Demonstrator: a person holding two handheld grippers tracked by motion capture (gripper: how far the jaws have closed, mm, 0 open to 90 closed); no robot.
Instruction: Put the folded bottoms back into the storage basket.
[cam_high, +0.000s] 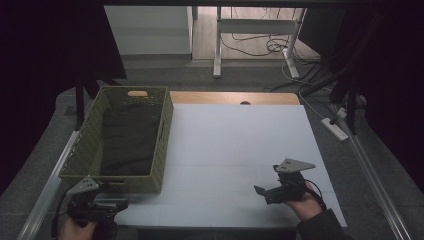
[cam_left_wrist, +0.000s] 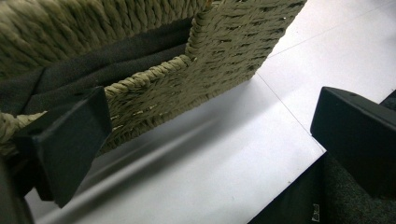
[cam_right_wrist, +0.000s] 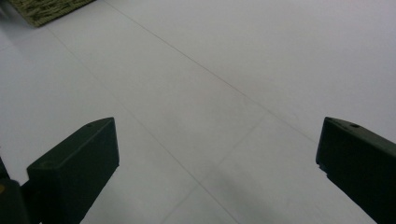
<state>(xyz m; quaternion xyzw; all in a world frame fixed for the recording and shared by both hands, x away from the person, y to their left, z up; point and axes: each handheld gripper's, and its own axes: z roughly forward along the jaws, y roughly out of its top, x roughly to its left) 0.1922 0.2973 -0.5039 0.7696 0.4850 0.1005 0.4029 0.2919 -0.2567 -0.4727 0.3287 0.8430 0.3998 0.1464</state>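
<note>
A woven olive basket (cam_high: 165, 131) stands at the left of the white table top (cam_high: 235, 145), with a dark cloth (cam_high: 127, 137) lying folded inside it. My left gripper (cam_high: 119, 203) is at the table's near left corner, just in front of the basket's near wall, open and holding nothing. In the left gripper view the basket's corner (cam_left_wrist: 224, 42) and the dark cloth (cam_left_wrist: 93, 65) sit close ahead of the wide-apart jaws. My right gripper (cam_high: 267, 187) hovers low over the near right of the table, open, with bare white surface (cam_right_wrist: 210, 93) between its jaws.
A wooden strip (cam_high: 235, 97) edges the table's far side. Beyond it on the floor are white desk legs (cam_high: 218, 45) and cables (cam_high: 272, 47). A power strip (cam_high: 336, 129) lies on the floor to the right. The basket's corner (cam_right_wrist: 44, 9) shows far off in the right gripper view.
</note>
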